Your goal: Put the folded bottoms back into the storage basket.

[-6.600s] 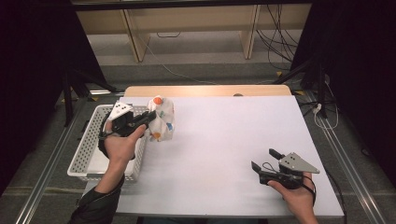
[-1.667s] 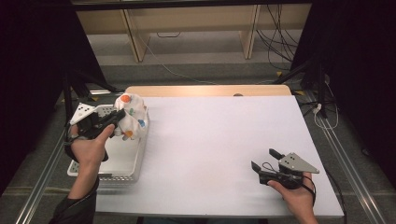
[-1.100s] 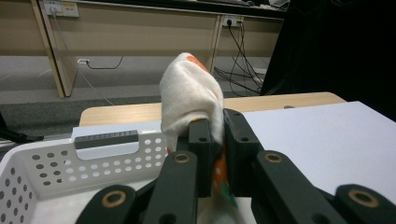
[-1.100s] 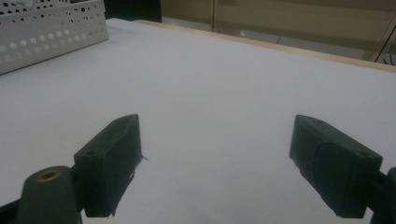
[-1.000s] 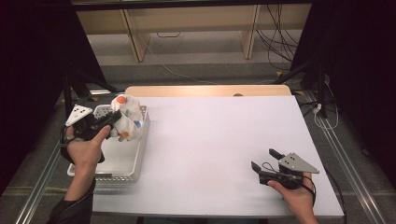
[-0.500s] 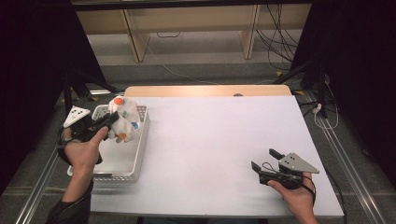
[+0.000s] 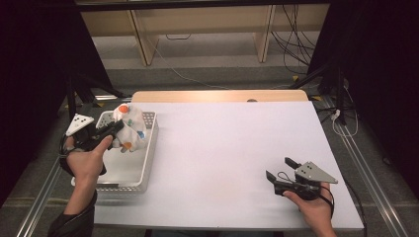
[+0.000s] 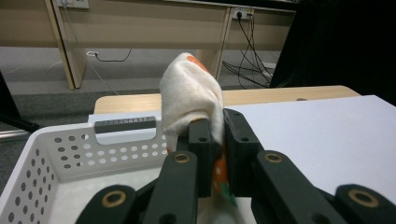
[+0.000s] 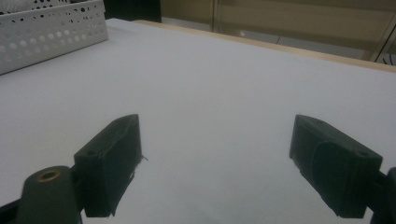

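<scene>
Item: soft white cloth bundle (image 7: 129,127) with orange and green spots, crumpled; held above the far end of the basket at the table's left edge. Long axis roughly upright: rounded top with an orange patch points up and slightly to the far side, loose lower end hangs down toward the basket floor. In the left gripper view the bundle (image 8: 191,98) rises above the jaw tips, with an orange and green fold trailing down between them.

Holder: left gripper (image 7: 114,129), jaws clenched on the cloth, pointing right and far across the basket; grey three-cornered plate on top, carried by the left hand (image 7: 88,159) over the basket's left rim. In its own view the left gripper (image 8: 217,135) has both black jaws pressed against the fabric from either side.

Container: white perforated plastic basket (image 7: 143,168), long axis running near to far, on the left part of the table; handle slot in its far wall (image 8: 125,127).

Surface: white table (image 7: 222,148) with a wooden strip along its far edge.

Other tool: right gripper (image 7: 279,169), jaws released and spread wide, nothing between them, resting at the near right of the table in the right hand (image 7: 311,210), pointing left; its jaws stand well apart over bare tabletop in the right gripper view (image 9: 217,163)
</scene>
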The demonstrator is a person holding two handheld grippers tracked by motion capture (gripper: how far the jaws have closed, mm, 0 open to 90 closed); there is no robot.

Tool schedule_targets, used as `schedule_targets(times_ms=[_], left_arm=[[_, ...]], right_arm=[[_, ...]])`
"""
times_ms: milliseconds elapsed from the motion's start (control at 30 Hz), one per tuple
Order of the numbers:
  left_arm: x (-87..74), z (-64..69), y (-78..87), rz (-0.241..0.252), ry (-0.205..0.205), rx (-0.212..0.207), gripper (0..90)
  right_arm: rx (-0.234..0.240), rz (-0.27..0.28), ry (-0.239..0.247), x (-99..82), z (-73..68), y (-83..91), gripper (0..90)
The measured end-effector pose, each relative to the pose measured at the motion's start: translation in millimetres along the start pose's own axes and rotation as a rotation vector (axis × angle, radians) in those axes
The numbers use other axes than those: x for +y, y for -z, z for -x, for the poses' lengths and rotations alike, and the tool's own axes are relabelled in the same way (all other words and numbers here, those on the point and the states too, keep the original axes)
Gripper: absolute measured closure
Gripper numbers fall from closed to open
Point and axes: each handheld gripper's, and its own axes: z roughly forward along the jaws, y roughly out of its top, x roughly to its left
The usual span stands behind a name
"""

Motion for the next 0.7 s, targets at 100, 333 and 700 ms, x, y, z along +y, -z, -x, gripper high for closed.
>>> schedule_targets(times_ms=[100, 333, 700], left_arm=[[-0.5, -1.0, 0.1, -0.003, 0.000, 0.003, 82.0], [-2.3, -1.9, -1.2, -0.011, -0.001, 0.005, 82.0], [-4.6, -4.0, -4.0, -0.022, -0.001, 0.007, 82.0]], right_arm=[[0.000, -0.004, 0.002, 0.2, 0.1, 0.4, 17.5], [0.000, -0.003, 0.004, 0.2, 0.1, 0.5, 17.5], [0.000, -0.003, 0.002, 0.1, 0.1, 0.4, 17.5]])
